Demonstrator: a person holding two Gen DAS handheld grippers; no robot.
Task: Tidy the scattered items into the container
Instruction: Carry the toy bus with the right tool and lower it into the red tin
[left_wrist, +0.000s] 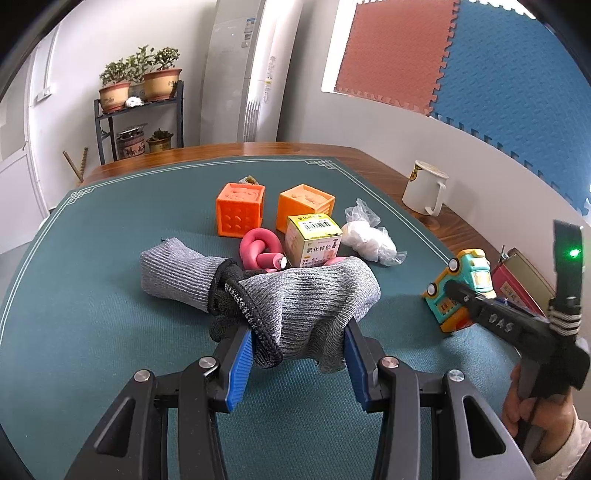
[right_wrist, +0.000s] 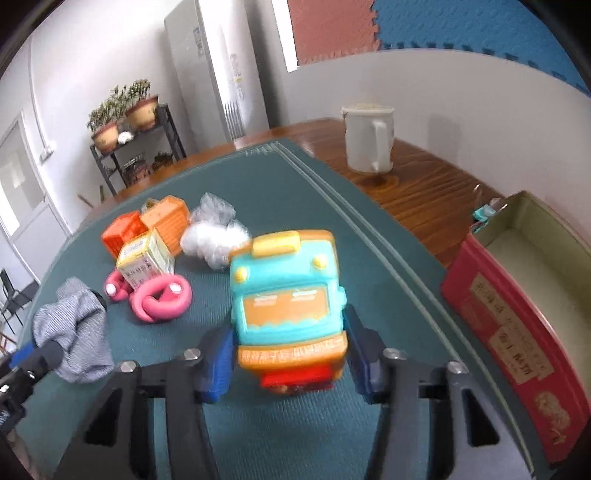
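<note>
**Gripping on both sides, tin waiting at the right**

Clamping the grey glove (left_wrist: 295, 295), the left gripper (left_wrist: 299, 354) presses both blue pads into the bunched fabric above the green surface (left_wrist: 92, 332). The right gripper (right_wrist: 288, 362) squeezes the toy car (right_wrist: 288, 295), with the open red tin (right_wrist: 517, 314) just beside it.

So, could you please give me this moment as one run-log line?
left tool: shut on grey glove | right tool: around toy truck, grip unclear | red box: open, nearby
</note>
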